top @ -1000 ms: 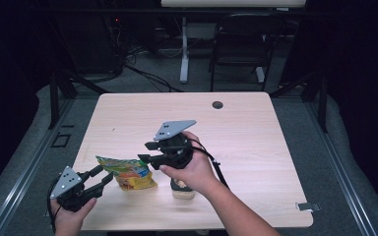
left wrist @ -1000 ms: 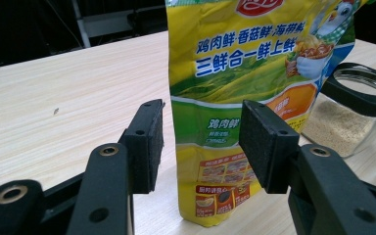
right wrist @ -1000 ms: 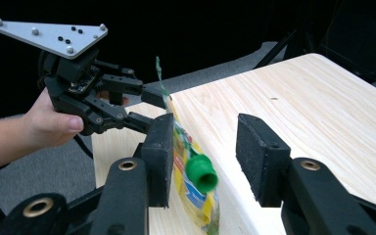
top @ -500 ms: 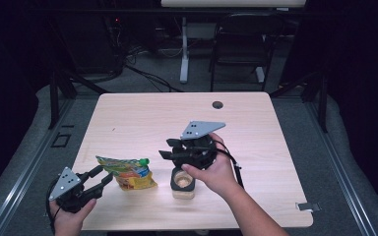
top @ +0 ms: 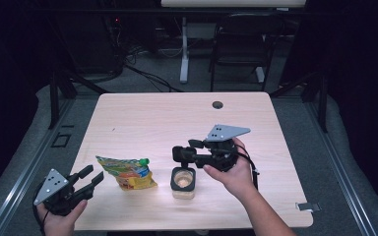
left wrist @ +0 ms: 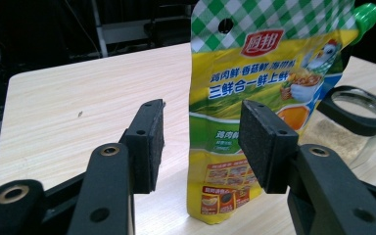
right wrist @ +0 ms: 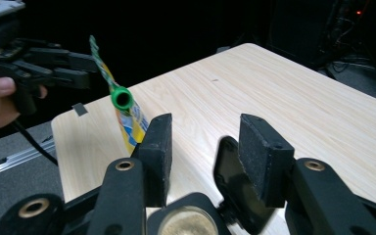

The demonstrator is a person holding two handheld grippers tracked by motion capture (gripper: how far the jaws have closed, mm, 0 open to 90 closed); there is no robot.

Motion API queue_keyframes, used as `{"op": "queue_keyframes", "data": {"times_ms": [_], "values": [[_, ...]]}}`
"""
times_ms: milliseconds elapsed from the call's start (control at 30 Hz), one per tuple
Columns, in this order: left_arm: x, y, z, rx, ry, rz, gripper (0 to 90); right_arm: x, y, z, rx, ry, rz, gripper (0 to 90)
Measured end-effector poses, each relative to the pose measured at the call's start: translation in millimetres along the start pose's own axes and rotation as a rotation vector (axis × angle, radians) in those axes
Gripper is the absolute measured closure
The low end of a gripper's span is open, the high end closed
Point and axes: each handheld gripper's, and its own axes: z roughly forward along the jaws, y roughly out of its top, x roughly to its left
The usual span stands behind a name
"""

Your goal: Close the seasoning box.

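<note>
1. Right tool: jaws parted, nothing between them. It hangs just above the jar, its tips over the jar's far-left rim. In the right gripper view the jar's flip lid stands open, right behind the jaws.
2. Left tool: jaws wide apart, gripping nothing. It sits low at the counter's near left corner, well left of the jar, aimed at the pouch.
3. Pouch: yellow and green, green screw cap, printed with a chicken. Just left of the jar, between it and the left tool, touching neither tool.
4. Jar: clear, black collar, pale contents, on the counter near the front edge.
5. Small dark round hole in the counter, well beyond the jar, by the far edge.
</note>
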Motion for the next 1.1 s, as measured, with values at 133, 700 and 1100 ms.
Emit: {"op": "queue_keyframes", "data": {"times_ms": [133,700,1100], "values": [[-7.4,2.2,0.6,0.008,-0.016,0.016,56.7,-6.3,-6.0,-4.3,-0.008,-0.017,0.022,56.8],[-49.2,-1.5,20.7,0.057,-0.160,0.096,69.3,-19.6,-24.9,-3.4,0.014,-0.039,0.079,56.8],[-66.1,-4.9,34.8,0.081,-0.190,0.119,72.1,-21.3,-29.4,3.5,0.038,-0.067,0.072,56.9]]}}
